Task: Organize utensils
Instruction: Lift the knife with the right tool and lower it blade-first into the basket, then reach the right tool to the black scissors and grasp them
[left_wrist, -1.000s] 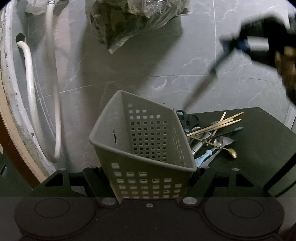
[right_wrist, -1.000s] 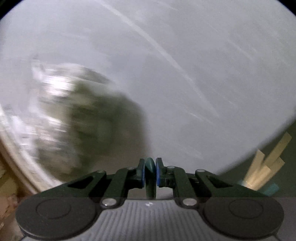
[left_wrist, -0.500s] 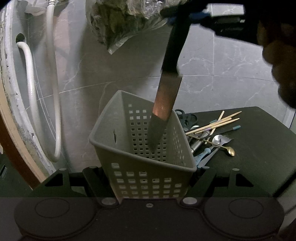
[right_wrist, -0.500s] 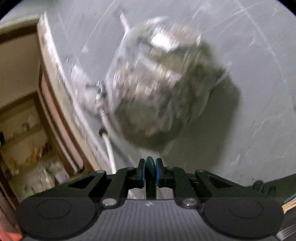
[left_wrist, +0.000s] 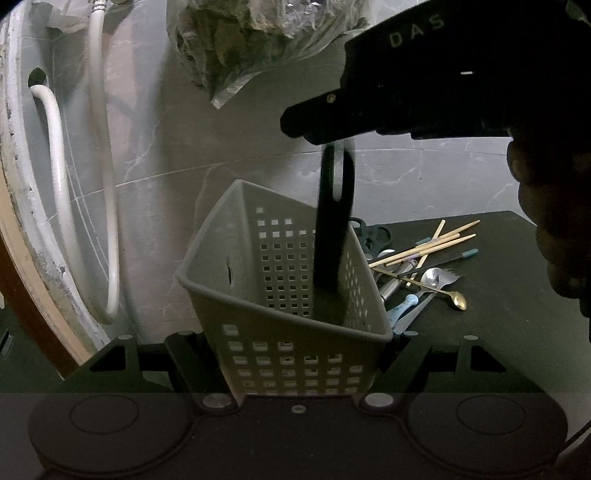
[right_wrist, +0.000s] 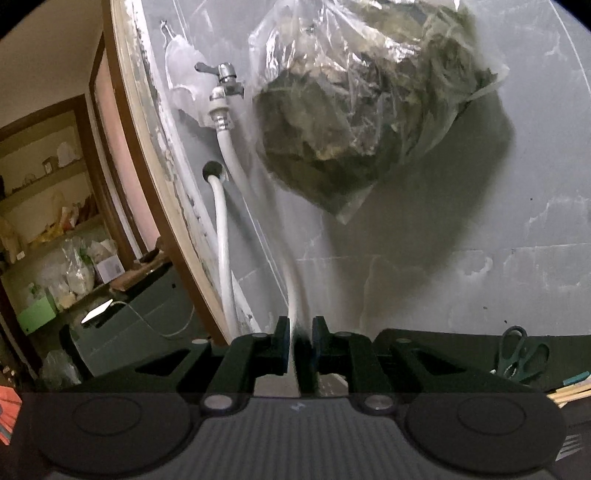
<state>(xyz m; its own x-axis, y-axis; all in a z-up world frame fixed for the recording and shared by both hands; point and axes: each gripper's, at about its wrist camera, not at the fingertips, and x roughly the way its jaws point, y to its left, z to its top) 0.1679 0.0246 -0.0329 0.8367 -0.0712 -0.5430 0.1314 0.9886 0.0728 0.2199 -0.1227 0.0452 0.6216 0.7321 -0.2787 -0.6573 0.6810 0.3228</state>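
- While the left gripper (left_wrist: 295, 369) clamps the near wall of the grey perforated basket (left_wrist: 236, 236) and holds it tilted off the table, the right gripper (right_wrist: 299, 354) sits directly above the basket's mouth.
- From the right wrist view its fingers stand a little apart, with a dark sliver between them that looks like the top of the knife handle; I judge it loosened or just letting go (I cannot tell whether the pads are touching it at all).
- A dark knife (left_wrist: 332, 229) stands nearly upright in the basket, long axis vertical, handle end with its hanging slot up just under the right gripper, lower end down behind the front wall toward the right corner.
- Nothing else is visible in the basket (its floor is hidden by the front wall).
- Remaining utensils lie in a pile (left_wrist: 424, 266) on the dark table (left_wrist: 498, 332) just to the right of the basket: wooden chopsticks (left_wrist: 436, 243), a gold spoon (left_wrist: 458, 302), a fork (left_wrist: 447, 275), a blue-handled piece (left_wrist: 402, 304), and green scissors (right_wrist: 517, 354) behind.
- That pile lies on the right gripper's side, below and to its right, so I judge the right hand the one to fetch the next piece, lifting clear of the knife handle first.
- Chopsticks lie crosswise, tips pointing right and away.
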